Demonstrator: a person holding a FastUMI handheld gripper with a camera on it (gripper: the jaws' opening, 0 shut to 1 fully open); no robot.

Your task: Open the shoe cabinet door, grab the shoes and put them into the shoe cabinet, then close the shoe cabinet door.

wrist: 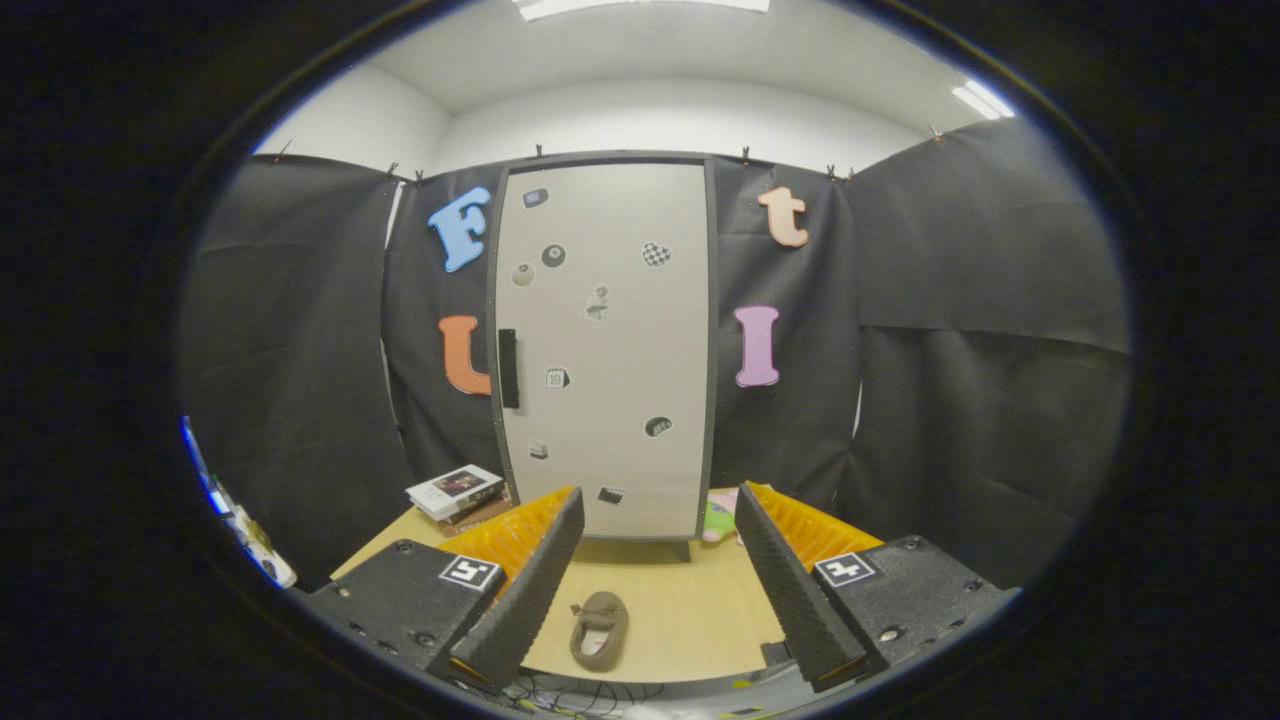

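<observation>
Gripper [660, 580] is open, fingers spread wide, nothing between them but bare table [700, 610]. Not touching anything.

Cabinet [605, 350] stands dead centre of the frame, upright at the far edge of the table, well beyond the fingertips. Door is shut, so step one isn't done yet. Its handle [508, 368] is a dark vertical bar on the door's left edge, mid-height, so it sits up and left of the gripper's centreline, nearer the left finger's side. Hinge is presumably on the right; door should swing out toward the right.

Shoe [599, 630] lies flat on the table in the lower centre, between the fingers and slightly left of the midline, much nearer than the cabinet. Long axis runs roughly away from the gripper toward the cabinet, opening up.

Stack of books [458, 495] left of the cabinet base, a green-pink toy [718, 520] at its right foot.

Next move, my read: lift, shift left, go forward, line fingers up across the vertical handle.
</observation>
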